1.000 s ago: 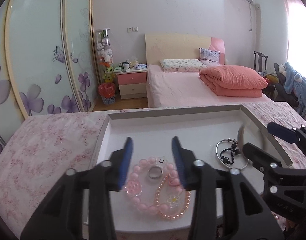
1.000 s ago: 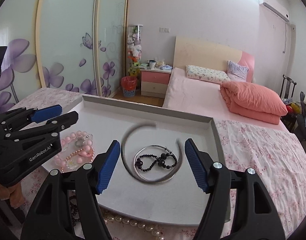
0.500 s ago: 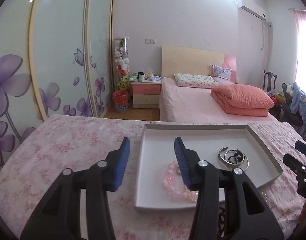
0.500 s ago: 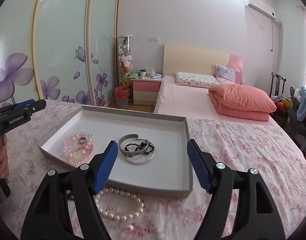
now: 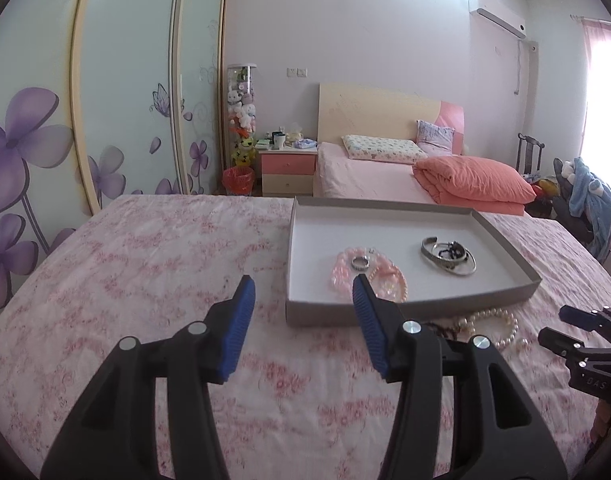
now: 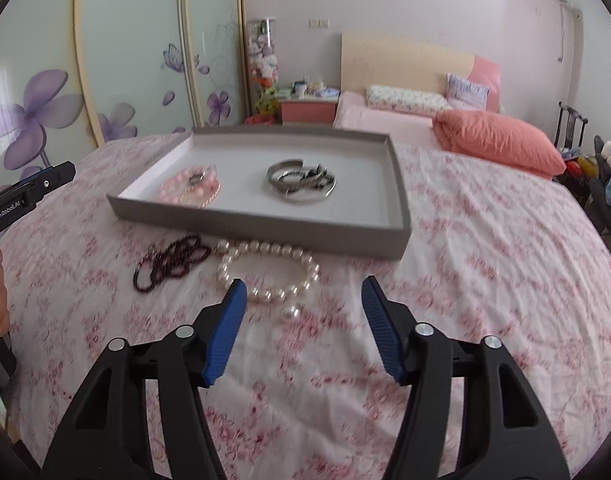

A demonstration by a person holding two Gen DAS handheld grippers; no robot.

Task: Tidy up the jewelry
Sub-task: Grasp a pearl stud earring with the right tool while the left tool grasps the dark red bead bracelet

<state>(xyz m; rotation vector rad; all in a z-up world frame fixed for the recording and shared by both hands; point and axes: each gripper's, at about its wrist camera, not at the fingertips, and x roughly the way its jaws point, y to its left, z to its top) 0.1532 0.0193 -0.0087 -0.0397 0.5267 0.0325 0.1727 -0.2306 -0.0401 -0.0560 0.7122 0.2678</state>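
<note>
A grey tray (image 6: 265, 222) (image 5: 505, 292) lies on the pink floral cloth. In it are pink bead bracelets (image 6: 191, 190) (image 5: 369, 272) with a silver ring (image 5: 360, 263), and silver bangles with a black bead string (image 6: 301, 180) (image 5: 449, 256). In front of the tray lie a white pearl bracelet (image 6: 271, 272) (image 5: 493, 326), a loose pearl (image 6: 290, 313) and a dark red bead bracelet (image 6: 169, 262). My left gripper (image 5: 303, 292) is open and empty, left of the tray's front. My right gripper (image 6: 303, 294) is open and empty, just short of the pearl bracelet.
The floral cloth (image 5: 145, 264) covers the whole work surface. Behind it are a bed with an orange quilt (image 5: 473, 178), a pink nightstand (image 5: 288, 172), a red bin (image 5: 238, 180) and sliding wardrobe doors (image 5: 125, 100).
Both grippers have pulled back and up from over the tray. The left one now sits left of the tray. The pearl and dark red bracelets have come into the right wrist view.
</note>
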